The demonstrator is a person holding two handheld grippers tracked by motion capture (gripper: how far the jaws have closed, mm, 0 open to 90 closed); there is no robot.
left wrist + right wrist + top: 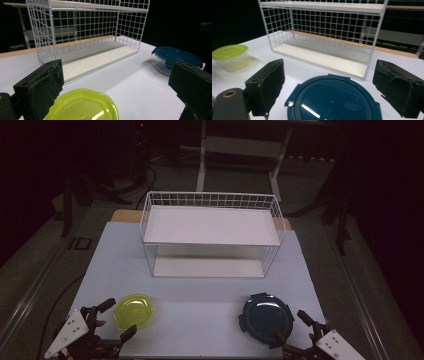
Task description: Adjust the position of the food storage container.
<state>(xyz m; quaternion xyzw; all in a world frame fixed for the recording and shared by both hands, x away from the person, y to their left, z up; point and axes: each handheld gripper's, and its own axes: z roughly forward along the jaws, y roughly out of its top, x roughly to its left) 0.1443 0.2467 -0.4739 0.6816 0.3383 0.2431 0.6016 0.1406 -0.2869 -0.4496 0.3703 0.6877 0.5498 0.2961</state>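
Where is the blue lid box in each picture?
High view: the blue-lidded box sits front right on the table, by the right gripper.
Left gripper view: far right, mid-height.
Right gripper view: bottom middle, between the jaws.
Shared landmark: the white wire shelf behind it.

White table (200, 292): rack (210, 234), two containers (133, 311).

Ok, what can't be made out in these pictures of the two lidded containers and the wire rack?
- Yellow-green lidded plastic container: its body is cut off by the bottom edge in the left gripper view.
- Round dark-blue lidded container: contents hidden under its lid in the right gripper view.
- White wire two-tier rack: the floor behind it is too dark in the high view.
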